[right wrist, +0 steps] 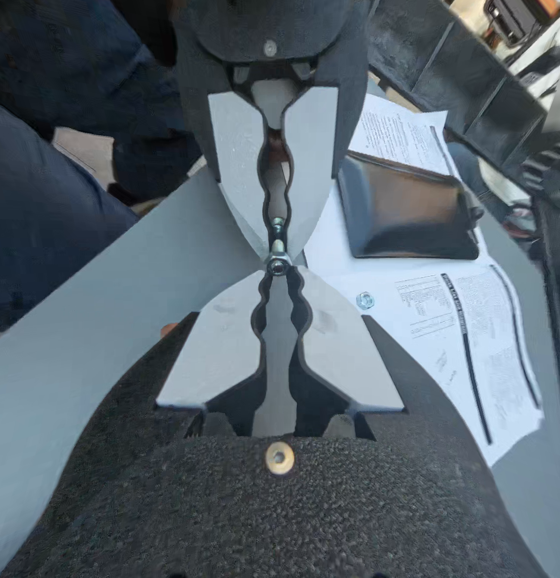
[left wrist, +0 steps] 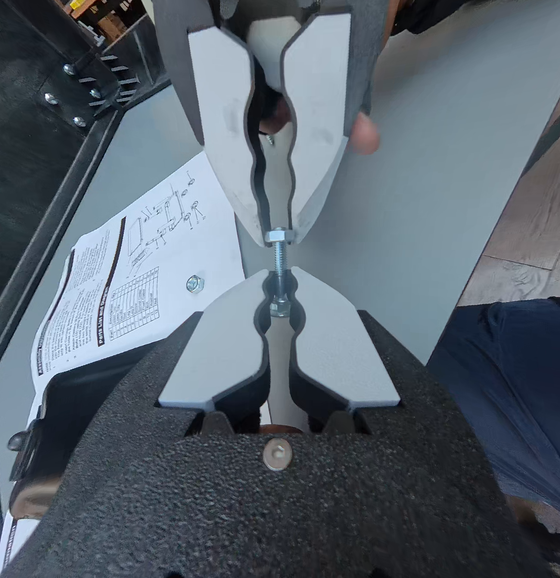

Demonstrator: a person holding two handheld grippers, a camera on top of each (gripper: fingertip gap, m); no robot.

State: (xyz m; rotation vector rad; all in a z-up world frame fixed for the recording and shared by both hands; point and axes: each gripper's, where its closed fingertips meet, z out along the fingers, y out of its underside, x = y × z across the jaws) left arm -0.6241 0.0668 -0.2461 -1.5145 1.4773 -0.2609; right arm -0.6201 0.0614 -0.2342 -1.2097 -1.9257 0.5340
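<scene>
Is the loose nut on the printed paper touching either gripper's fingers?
No, the loose nut lies alone on the printed paper, apart from the left gripper and the right gripper.

Silver threaded bolt held off the table, hex nut threaded on its far end

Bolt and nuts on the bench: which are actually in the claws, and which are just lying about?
In the claws:
- bolt, shank in left claw
- nut on its thread, in right claw

Lying about:
- spare nut
- instruction sheet
- black tray
</scene>
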